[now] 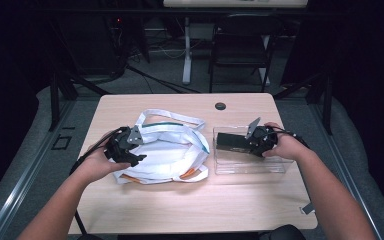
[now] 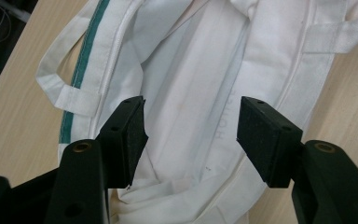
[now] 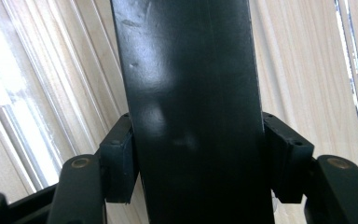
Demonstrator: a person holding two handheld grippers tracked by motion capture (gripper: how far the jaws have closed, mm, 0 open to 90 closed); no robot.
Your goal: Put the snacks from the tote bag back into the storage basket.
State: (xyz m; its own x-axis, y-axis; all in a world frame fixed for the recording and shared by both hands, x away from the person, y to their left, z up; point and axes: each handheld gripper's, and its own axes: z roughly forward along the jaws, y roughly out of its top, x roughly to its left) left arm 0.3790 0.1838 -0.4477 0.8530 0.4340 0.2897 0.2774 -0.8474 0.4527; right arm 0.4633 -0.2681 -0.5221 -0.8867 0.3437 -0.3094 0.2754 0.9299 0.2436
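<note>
We judge the step in hand to be lifting the black box [image 1: 233, 142] out of the clear tray [image 1: 275, 167] on the worktop [image 1: 180, 200]. Our right claw [image 1: 252, 144] is clamped on its sides. Our left claw [image 1: 139, 150] hovers with jaws apart over the white bag [image 1: 172, 150]. Next we should spread the bag's mouth and carry the box across. Both forearms reach forward, hands low.

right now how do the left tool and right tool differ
The left tool is open, its jaws spread over the white tote bag and gripping nothing; the right tool is shut on the black box. The left hovers over soft cloth lying on the table; the right sits within the clear plastic tray. Both have black padded jaws.
</note>
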